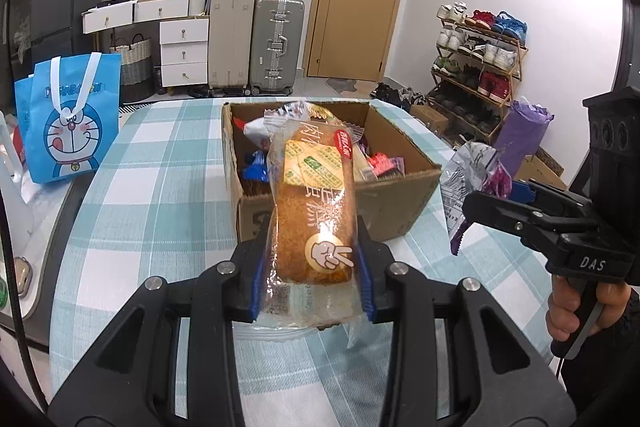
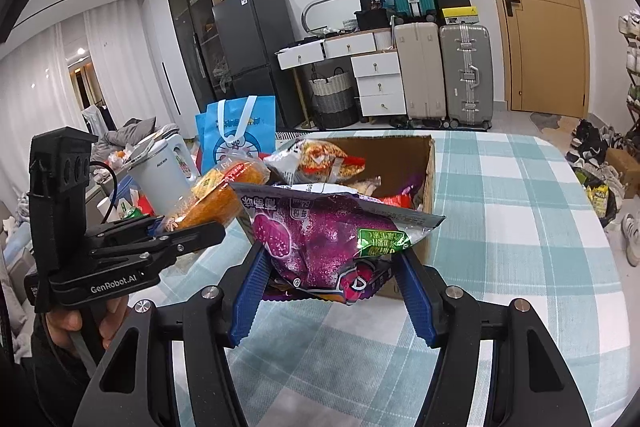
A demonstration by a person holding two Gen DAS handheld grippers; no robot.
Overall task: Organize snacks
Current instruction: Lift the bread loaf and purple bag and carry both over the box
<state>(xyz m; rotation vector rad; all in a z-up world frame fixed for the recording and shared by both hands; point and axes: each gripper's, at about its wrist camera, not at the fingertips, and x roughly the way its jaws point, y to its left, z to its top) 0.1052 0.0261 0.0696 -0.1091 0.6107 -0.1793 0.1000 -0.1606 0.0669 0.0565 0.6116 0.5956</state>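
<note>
My left gripper (image 1: 311, 247) is shut on a wrapped golden cake (image 1: 310, 211) in a clear packet, held above the table in front of a cardboard box (image 1: 384, 203). The box holds several snack packets (image 1: 380, 163). My right gripper (image 2: 332, 259) is shut on a purple snack bag (image 2: 320, 239), held just in front of the box (image 2: 430, 163). In the left wrist view the right gripper (image 1: 476, 203) shows at the right with the purple bag (image 1: 468, 179). In the right wrist view the left gripper (image 2: 192, 227) shows at the left with the cake (image 2: 216, 203).
The table has a teal and white checked cloth (image 1: 160, 187). A blue Doraemon bag (image 1: 72, 123) stands at the table's left edge, next to a white kettle (image 2: 168, 175). Suitcases (image 1: 276, 47), drawers and a shoe rack (image 1: 480, 67) stand beyond the table.
</note>
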